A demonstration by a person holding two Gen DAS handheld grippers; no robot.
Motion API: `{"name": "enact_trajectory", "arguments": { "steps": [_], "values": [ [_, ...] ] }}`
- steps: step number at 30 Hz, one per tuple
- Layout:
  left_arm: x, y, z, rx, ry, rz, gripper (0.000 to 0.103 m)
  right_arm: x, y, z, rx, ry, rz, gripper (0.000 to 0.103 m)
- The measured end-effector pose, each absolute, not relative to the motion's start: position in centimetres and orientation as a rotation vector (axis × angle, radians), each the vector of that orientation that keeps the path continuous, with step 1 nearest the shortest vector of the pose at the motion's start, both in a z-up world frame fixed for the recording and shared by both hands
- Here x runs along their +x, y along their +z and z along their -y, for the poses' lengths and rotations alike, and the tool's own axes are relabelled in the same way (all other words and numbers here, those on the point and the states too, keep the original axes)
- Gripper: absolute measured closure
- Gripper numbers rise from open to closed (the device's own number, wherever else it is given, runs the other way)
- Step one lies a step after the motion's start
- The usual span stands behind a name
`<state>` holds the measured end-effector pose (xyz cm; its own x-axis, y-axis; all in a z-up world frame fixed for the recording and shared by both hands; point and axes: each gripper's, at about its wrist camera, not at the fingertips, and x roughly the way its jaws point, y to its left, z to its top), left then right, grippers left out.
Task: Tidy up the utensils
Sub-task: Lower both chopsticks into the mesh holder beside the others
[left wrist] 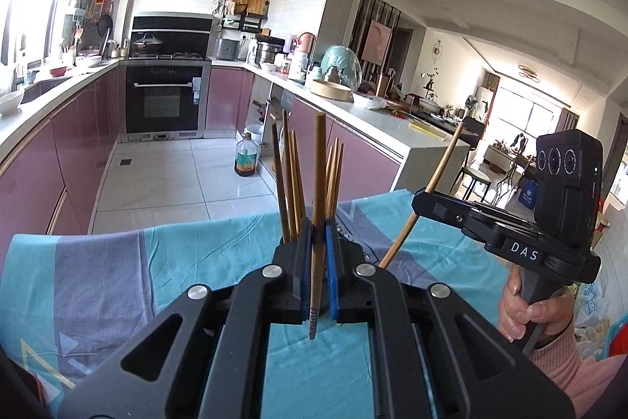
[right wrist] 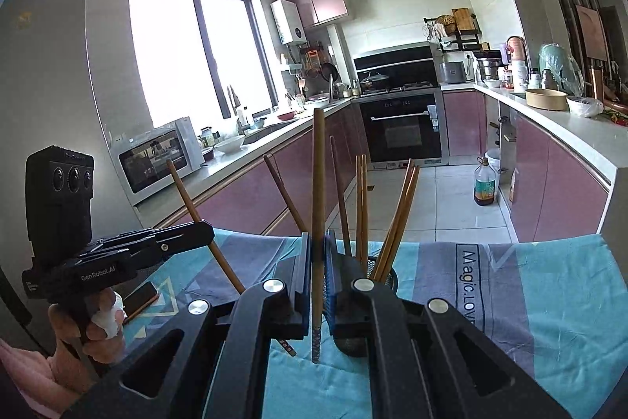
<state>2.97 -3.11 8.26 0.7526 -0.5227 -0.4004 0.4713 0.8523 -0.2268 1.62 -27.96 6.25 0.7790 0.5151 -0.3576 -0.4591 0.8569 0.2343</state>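
My left gripper [left wrist: 318, 228] is shut on a brown chopstick [left wrist: 318, 183], held upright above the blue-grey cloth. My right gripper [right wrist: 318, 242] is shut on another brown chopstick [right wrist: 317, 183], also upright. The right gripper [left wrist: 422, 201] shows at the right of the left wrist view with its chopstick [left wrist: 439, 167] slanted. The left gripper [right wrist: 202, 228] shows at the left of the right wrist view with its chopstick [right wrist: 188, 199]. Behind both grippers stands a dark mesh holder [right wrist: 386, 277] with several chopsticks [right wrist: 396, 222] fanned out; these chopsticks [left wrist: 288, 179] also show in the left wrist view.
The table is covered by a blue and grey cloth [right wrist: 541, 285]. A phone [right wrist: 141, 297] lies on it at the left. Beyond the table lie a tiled floor with an oil bottle [left wrist: 246, 158], pink cabinets, an oven [left wrist: 165, 97] and cluttered counters [left wrist: 353, 101].
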Motion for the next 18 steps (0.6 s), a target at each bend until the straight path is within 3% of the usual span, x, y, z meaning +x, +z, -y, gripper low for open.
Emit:
{"name": "enact_trajectory", "arguments": {
  "steps": [18],
  "values": [
    [4.2,12.8,4.8,-0.108,-0.546,-0.368,0.096,4.1,8.9,28.3,0.133,0.494,-0.35,0.098]
  ]
}}
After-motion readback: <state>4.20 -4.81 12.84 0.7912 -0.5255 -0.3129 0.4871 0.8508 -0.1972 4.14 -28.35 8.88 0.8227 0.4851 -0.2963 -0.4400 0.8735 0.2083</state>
